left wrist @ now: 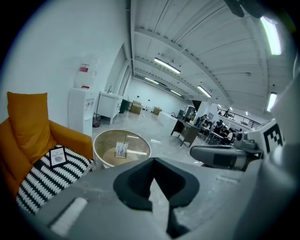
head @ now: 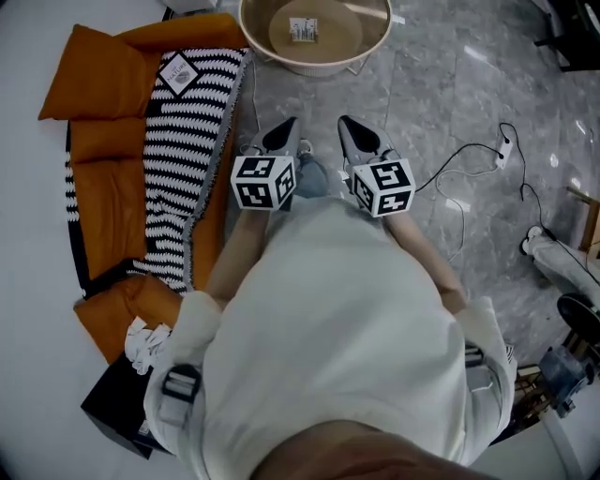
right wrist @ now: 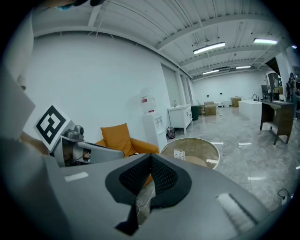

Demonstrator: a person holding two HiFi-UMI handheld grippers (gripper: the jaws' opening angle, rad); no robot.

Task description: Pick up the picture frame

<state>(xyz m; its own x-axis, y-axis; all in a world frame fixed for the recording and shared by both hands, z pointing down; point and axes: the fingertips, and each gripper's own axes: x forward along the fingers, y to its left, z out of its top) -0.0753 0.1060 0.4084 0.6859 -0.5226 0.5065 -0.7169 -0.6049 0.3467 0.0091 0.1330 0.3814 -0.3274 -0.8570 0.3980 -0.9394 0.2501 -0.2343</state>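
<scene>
A small picture frame (head: 303, 29) stands upright in the middle of a round glass-topped table (head: 370, 37) ahead of me; it also shows in the left gripper view (left wrist: 121, 150) and the right gripper view (right wrist: 178, 153). A second small frame printed "NATURE" (head: 178, 73) lies on a black-and-white striped blanket (head: 173, 178) on the orange sofa (head: 98, 84). My left gripper (head: 289, 127) and right gripper (head: 349, 124) are side by side over the floor, short of the table. Both are shut and empty, seen in their own views as the left gripper (left wrist: 153, 164) and the right gripper (right wrist: 150, 161).
Grey marble floor lies between me and the table. A white cable with a power strip (head: 500, 150) runs across the floor at right. A black box (head: 117, 405) and crumpled paper (head: 145, 342) sit by the sofa's near end. A water dispenser (left wrist: 79, 110) stands behind the sofa.
</scene>
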